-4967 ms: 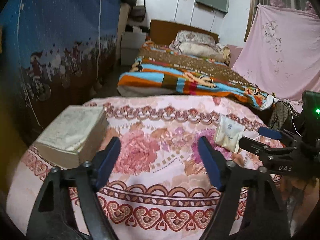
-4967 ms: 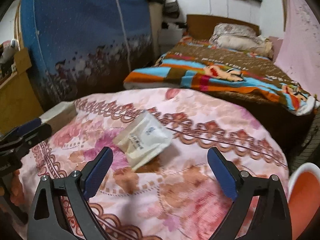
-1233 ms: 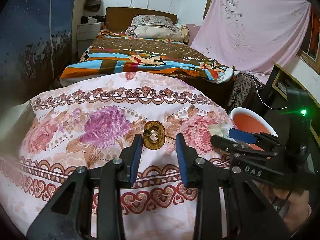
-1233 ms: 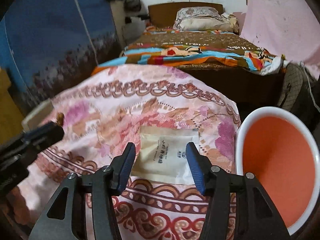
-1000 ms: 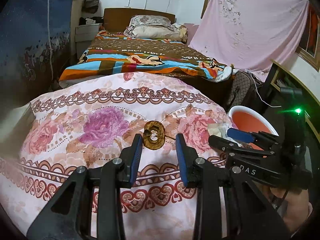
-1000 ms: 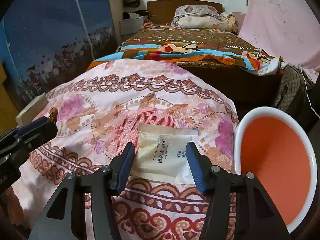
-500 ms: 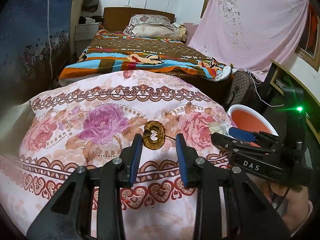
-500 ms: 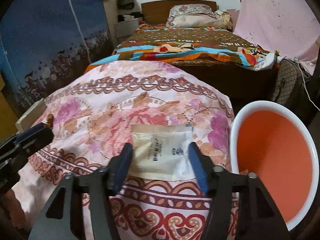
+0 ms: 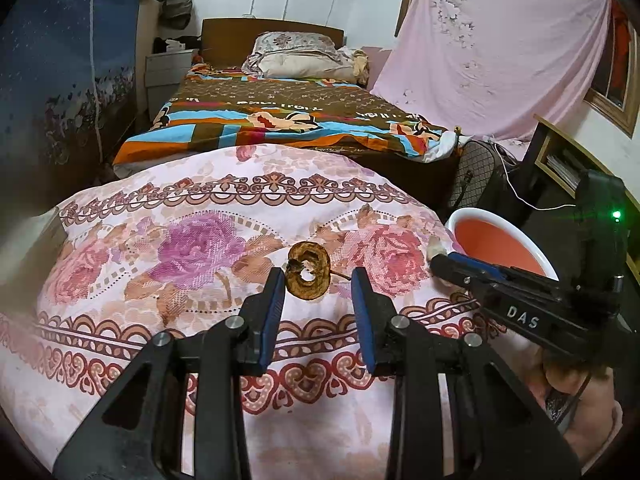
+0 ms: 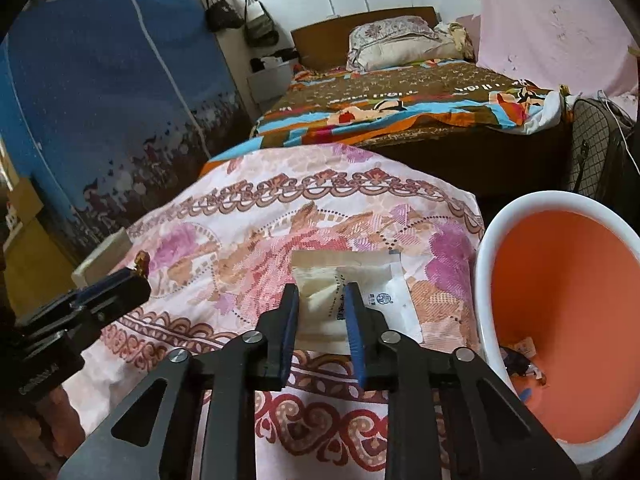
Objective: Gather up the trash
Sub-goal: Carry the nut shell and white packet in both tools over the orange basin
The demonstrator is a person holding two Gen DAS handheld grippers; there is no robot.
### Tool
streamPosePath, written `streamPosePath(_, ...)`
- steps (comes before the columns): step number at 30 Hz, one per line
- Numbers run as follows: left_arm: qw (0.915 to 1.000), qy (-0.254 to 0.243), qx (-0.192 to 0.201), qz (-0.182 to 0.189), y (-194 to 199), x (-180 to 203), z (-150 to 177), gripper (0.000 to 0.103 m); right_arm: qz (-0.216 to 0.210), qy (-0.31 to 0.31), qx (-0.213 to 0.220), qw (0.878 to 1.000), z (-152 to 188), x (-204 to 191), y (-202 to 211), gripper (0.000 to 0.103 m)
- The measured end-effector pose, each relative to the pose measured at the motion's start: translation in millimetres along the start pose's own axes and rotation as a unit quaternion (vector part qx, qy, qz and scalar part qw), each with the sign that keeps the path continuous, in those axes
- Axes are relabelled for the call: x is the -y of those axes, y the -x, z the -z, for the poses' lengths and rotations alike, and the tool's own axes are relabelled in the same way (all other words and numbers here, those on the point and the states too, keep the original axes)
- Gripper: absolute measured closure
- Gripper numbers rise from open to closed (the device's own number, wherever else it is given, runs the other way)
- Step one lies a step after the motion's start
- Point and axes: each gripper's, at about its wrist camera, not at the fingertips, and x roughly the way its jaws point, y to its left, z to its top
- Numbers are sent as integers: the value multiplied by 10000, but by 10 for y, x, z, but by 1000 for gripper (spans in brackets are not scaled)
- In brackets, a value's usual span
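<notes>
My left gripper (image 9: 318, 284) is shut on a brown, dried ring-shaped scrap (image 9: 316, 256), pinched at its fingertips just above the flowered tablecloth (image 9: 200, 320). From the right wrist view the same scrap (image 10: 142, 258) sticks out of the left gripper (image 10: 136, 276). My right gripper (image 10: 320, 300) has its jaws closing on a white paper packet (image 10: 384, 300), which buckles up between the blue pads. The packet lies at the table's right edge, beside an orange bin with a white rim (image 10: 484, 280). In the left wrist view the right gripper (image 9: 440, 264) points left in front of the bin (image 9: 500, 244).
Scraps lie in the bottom of the bin (image 10: 520, 356). A pale box (image 10: 102, 256) sits at the table's left edge. Behind the table stand a bed (image 9: 280, 120), a blue wardrobe (image 10: 100, 100) on the left and a checked bag (image 10: 596, 148) on the right.
The right jaws have closed from either side of the flat packet onto it, crumpling its middle, and the right gripper has rolled slightly. The left gripper and its scrap have kept still.
</notes>
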Motion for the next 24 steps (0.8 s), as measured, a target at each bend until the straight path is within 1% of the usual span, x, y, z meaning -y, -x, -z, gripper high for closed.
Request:
streamPosePath(7,10000,-8,25,10,9,34,2,85,-143,-135,477,9987,3,65,194,86)
streamPosePath(10,9998,-15,151,99,44,72,-13,85,-91,-30,782,9969,5,44,313,86)
streamPosePath(11,9996,-30,233,143,70,95,-21,85,-106,12,965,9953,6,43,377,86)
streamPosePath(13,9989,-84,403,225,120,157,-45,85,-94,104,1400,9901,4,24,528,86)
streamPosePath(14,9979,-138,551,298,161,208,-59,85,-72,158,1697,9853,9,21,630,86)
streamPosePath(15,9970,-189,665,353,190,252,-75,85,-57,190,1896,9817,15,24,704,86)
streamPosePath(18,9906,-461,1143,589,321,477,-114,85,70,206,2673,9634,50,79,993,86)
streamPosePath(22,9796,-852,1582,899,413,778,-159,85,279,123,3247,9453,66,228,1239,86)
streamPosePath(24,9725,-1083,1759,1077,436,950,-167,85,398,63,3344,9416,68,326,1310,86)
